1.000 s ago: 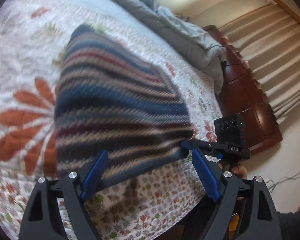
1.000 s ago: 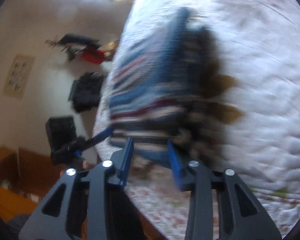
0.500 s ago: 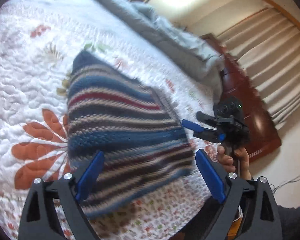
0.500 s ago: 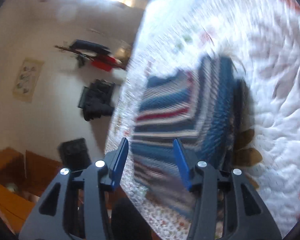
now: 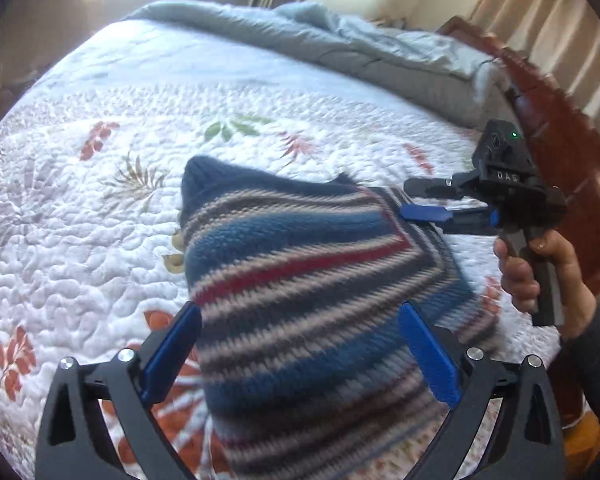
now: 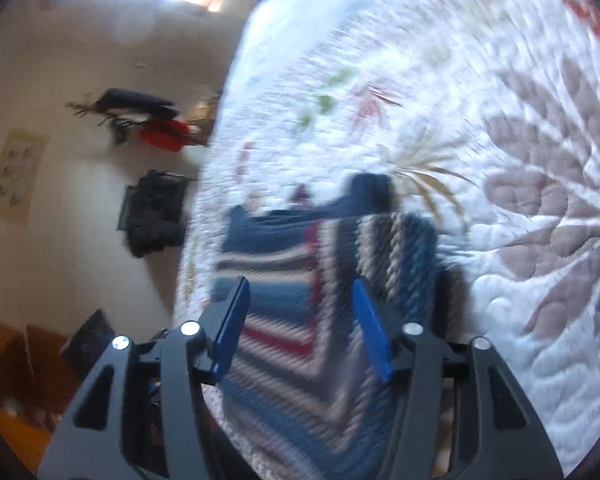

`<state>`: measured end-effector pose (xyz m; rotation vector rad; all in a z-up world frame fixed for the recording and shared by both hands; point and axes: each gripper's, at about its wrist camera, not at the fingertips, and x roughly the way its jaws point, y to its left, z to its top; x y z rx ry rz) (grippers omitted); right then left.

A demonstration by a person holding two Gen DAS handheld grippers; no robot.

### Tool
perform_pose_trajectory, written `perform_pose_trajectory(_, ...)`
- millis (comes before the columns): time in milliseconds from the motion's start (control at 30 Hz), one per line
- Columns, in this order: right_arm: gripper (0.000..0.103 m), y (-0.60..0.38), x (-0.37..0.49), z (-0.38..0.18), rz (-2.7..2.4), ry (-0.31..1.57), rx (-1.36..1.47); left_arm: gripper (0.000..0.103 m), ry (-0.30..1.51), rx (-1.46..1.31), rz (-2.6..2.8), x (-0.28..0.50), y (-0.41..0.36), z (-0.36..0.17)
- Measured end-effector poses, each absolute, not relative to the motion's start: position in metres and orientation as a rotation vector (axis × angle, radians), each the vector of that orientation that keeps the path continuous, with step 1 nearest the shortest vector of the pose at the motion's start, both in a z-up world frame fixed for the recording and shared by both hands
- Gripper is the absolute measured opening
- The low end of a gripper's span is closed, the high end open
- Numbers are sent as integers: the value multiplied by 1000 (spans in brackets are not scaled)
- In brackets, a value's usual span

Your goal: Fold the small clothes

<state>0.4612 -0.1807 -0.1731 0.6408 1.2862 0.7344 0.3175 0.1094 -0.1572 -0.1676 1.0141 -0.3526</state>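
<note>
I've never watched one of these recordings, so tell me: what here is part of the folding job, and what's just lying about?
Part of the job:
striped sweater
left claw, open
right claw, open
quilt it lies on

Just lying about:
grey-blue blanket
wooden headboard
curtains

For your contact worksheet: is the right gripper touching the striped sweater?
Apart. The left wrist view shows the right gripper with open jaws beside the striped sweater, white quilt visible between.
</note>
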Motion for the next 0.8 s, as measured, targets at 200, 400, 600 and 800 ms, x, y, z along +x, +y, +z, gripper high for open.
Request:
perform_pose_trajectory(200,61,-196,444,-152,682,1208,587,99,1053,-215,-272,325,112,-169)
perform_pose_trajectory(400,92,-180,333,-57,595,929,315,99,852,-84,-182,259,88,-91)
perform_pose_trajectory(600,99,-170,201,-28,431,837,220,99,687,40,-113,170,53,-30)
perform_pose_trajectory(800,100,-158,91,-34,307,774,98,99,693,-58,-177,84,46,-8)
